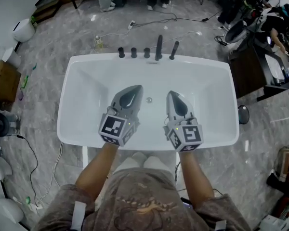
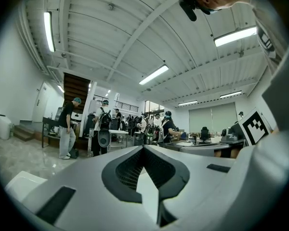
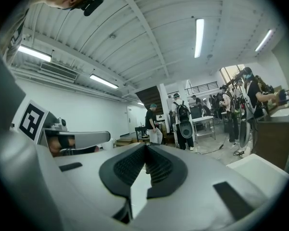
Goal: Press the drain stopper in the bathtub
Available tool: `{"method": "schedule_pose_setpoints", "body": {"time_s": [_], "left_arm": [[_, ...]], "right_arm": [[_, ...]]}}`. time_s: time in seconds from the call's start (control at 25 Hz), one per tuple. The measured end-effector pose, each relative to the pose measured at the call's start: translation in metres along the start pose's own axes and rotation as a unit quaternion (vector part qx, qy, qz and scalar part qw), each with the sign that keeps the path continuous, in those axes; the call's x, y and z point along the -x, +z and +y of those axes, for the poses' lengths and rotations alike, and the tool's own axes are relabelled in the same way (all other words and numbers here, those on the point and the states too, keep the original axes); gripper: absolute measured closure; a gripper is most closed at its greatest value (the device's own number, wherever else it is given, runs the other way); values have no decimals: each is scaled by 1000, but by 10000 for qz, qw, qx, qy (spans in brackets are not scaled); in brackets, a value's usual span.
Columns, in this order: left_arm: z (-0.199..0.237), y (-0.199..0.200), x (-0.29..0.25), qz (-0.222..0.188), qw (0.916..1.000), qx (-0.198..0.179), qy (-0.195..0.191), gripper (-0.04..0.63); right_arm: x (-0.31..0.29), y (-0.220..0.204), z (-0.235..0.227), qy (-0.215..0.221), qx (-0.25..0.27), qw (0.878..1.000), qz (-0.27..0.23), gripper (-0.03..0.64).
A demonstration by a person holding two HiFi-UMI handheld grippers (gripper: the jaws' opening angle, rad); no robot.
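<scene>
Left gripper [image 1: 137, 88], right gripper [image 1: 170, 94] closed, flanking drain stopper [image 1: 149, 100] over bathtub [image 1: 86, 83].

Small round silvery drain stopper [image 1: 149, 100] on white bathtub [image 1: 89, 78] floor; mid-basin

Glossy white bathtub [image 1: 91, 88], shiny metal drain stopper [image 1: 149, 100].

Floor: I see a grey marble floor [image 1: 48, 57] all round.
Cable: a black cable [image 1: 169, 17] lies well ahead of the right gripper [image 1: 170, 94].
Bottle: a small bottle [image 1: 99, 43] stands ahead and left of the left gripper [image 1: 136, 89].
Desk: a dark desk [image 1: 248, 69] stands well right of the right gripper.
Person: I see a person in a cap [image 2: 66, 129] far ahead of the left gripper.
</scene>
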State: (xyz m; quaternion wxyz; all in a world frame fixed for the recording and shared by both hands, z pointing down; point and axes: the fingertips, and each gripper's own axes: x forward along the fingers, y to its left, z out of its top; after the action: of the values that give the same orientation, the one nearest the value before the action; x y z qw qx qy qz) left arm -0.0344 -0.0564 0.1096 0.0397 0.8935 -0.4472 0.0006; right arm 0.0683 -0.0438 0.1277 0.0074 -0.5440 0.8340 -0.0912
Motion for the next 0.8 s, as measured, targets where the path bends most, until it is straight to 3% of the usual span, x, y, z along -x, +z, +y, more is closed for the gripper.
{"method": "schedule_pose_setpoints", "body": {"time_s": [0.36,0.8], "left_arm": [[18,-22,-50,59,9998,125,-162,594],[54,-85,-102,57,9997,243,-70,594]], "right_arm": [[-41,-19,-33,-208,-11,9998,-4,615],[-98,-72,-66,10,141,9999,93,615]]}}
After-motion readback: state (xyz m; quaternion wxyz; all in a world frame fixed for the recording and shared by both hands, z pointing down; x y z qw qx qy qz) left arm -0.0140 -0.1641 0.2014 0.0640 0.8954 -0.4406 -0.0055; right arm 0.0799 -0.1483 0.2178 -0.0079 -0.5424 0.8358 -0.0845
